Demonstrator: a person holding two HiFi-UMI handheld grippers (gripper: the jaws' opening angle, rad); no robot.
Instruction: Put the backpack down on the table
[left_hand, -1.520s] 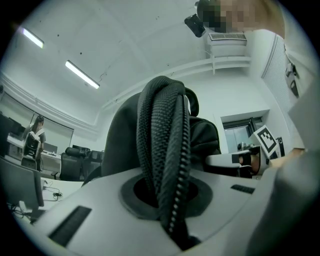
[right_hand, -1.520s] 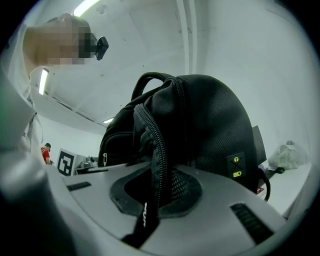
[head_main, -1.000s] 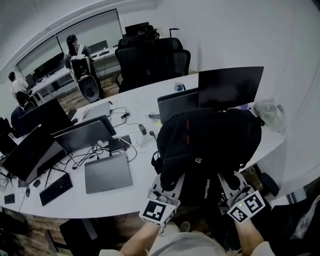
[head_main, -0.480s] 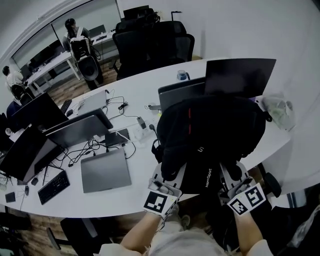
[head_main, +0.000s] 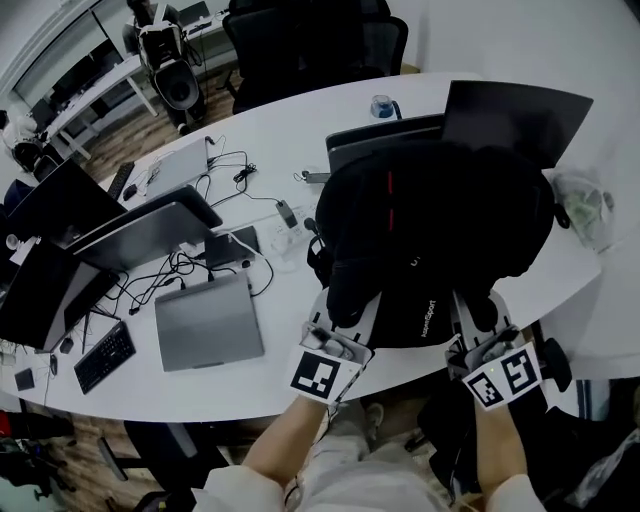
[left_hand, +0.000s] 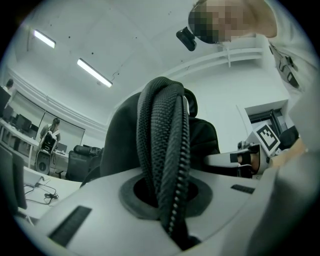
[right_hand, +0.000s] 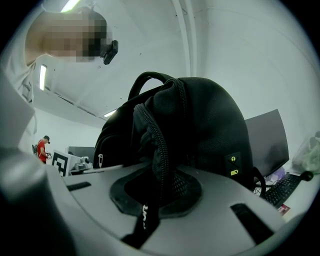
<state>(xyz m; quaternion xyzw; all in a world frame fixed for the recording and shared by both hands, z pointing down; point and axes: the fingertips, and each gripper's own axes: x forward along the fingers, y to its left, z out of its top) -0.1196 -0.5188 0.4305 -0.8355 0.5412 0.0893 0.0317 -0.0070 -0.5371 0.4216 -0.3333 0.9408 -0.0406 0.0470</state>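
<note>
Mostly, a curved white table (head_main: 300, 130) bears laptops (head_main: 208, 322), monitors (head_main: 60, 205) and tangled cables (head_main: 236, 166).

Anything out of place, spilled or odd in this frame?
Nothing spilled or damaged. The backpack, clamped in the left tongs and right tongs, hangs at the table edge close to an open laptop and a dark screen, a crowded landing spot. Loose cables sprawl left of it.

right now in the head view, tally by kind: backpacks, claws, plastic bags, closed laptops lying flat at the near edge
black backpack: 1
claws: 2, left claw and right claw, both shut on it
clear plastic bag: 1
closed grey laptop: 1
total: 5
</note>
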